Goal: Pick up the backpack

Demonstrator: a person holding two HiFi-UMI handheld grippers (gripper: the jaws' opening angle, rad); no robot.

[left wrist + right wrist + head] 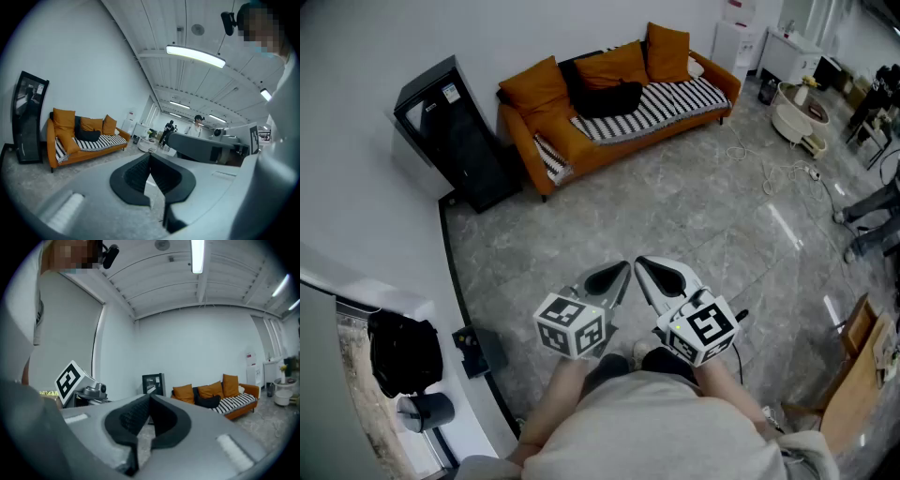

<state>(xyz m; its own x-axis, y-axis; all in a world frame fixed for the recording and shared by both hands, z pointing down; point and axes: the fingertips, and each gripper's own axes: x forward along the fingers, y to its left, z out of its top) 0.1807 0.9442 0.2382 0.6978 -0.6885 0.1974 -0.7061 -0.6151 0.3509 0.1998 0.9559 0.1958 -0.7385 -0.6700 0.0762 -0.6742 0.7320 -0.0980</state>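
Note:
A black backpack (605, 97) lies on the orange sofa (581, 141) against the far wall, between the orange cushions. It shows in the left gripper view (87, 135) and in the right gripper view (208, 401), far off in both. Both grippers are held close to the person's body, well short of the sofa, side by side over the grey marble floor. The left gripper (622, 269) (150, 155) is shut with nothing between its jaws. The right gripper (641, 264) (150, 397) is shut and holds nothing either.
A black framed panel (455, 136) leans on the wall left of the sofa. Another black bag (403, 352) sits on a ledge at lower left. A white round unit (797, 112) and cables (778, 173) lie at the far right; cardboard (858, 366) stands at the near right. People (197, 125) stand in the background.

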